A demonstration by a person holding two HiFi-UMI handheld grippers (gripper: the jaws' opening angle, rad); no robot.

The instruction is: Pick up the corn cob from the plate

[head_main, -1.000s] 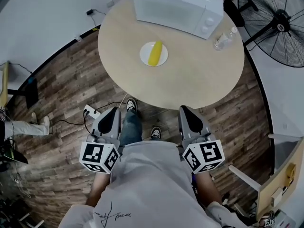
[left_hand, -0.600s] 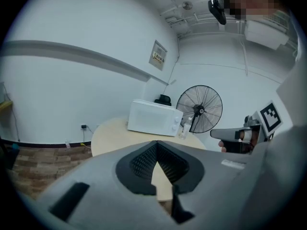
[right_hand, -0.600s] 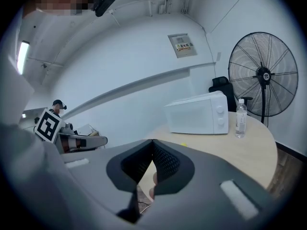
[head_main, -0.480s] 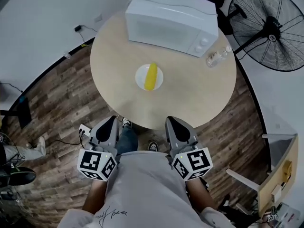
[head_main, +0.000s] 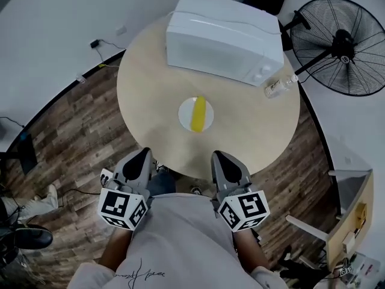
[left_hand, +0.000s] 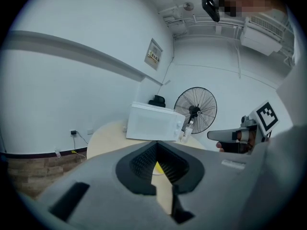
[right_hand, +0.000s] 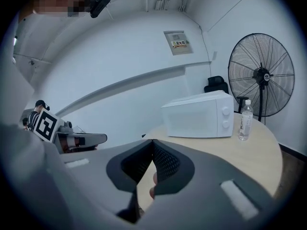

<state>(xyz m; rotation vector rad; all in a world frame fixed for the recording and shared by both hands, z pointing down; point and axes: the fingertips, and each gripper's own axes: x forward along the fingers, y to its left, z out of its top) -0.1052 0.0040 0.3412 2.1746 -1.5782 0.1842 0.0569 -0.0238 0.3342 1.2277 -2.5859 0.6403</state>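
Head view, read left to right. Wood-plank floor (head_main: 66, 137) fills the left side and curves around a round, pale table (head_main: 144, 95).

Left gripper (head_main: 143, 154): held low at the person's side, with its tip just short of the near table edge. Its own view shows the jaw tips meeting, with nothing gripped between them. It carries nothing.

Table centre: a white plate (head_main: 185, 114) holds the corn cob (head_main: 199, 114), which lies lengthwise across the plate, yellow and untouched. The cob is well apart from both grippers and sits roughly between their two lines of aim. Through the left gripper's closed jaws, a sliver of yellow shows far off on the tabletop.

Right gripper (head_main: 220, 158): level with the left one and also at the near table edge. Its jaws are pressed together with nothing in their grasp.

Behind the plate a white microwave (head_main: 222, 38) stands at the far side of the table. Just to its right, a clear water bottle (head_main: 280, 87) stands near the rim. A black pedestal fan (head_main: 343, 47) stands on the floor off the table's right.
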